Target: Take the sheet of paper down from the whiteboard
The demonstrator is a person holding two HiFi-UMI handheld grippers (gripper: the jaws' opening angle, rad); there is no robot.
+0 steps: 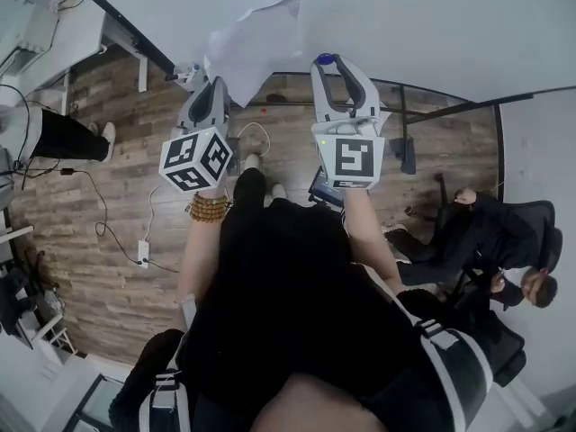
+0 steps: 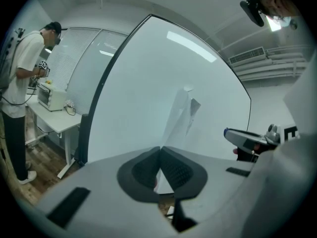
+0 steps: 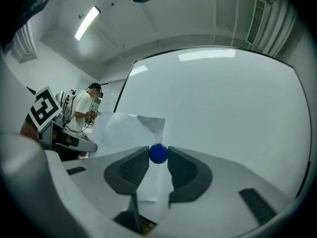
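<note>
Sheet of paper [image 1: 256, 43]: white, creased, one top corner folded over. It stands up in front of the whiteboard [image 1: 432, 16], left of centre. Left gripper [image 1: 216, 86] has its fingers [image 2: 143, 170] pressed together on the sheet's lower part, and the paper rises straight out from between them. Right gripper [image 1: 335, 65] is just right of the sheet, fingers [image 3: 185, 170] closed to a narrow gap on a small blue ball [image 3: 158, 153] held at the tips. In the right gripper view the sheet shows behind and below the ball.

Can't tell whether the sheet's far side touches the board or hangs apart from it. Its bottom edge is hidden by the left fingers. The folded corner looks grey, detail too small to read. Far left, a person in a white top [image 2: 20, 78] stands at a surface [image 2: 52, 120], partly cut off by the view's edge.
</note>
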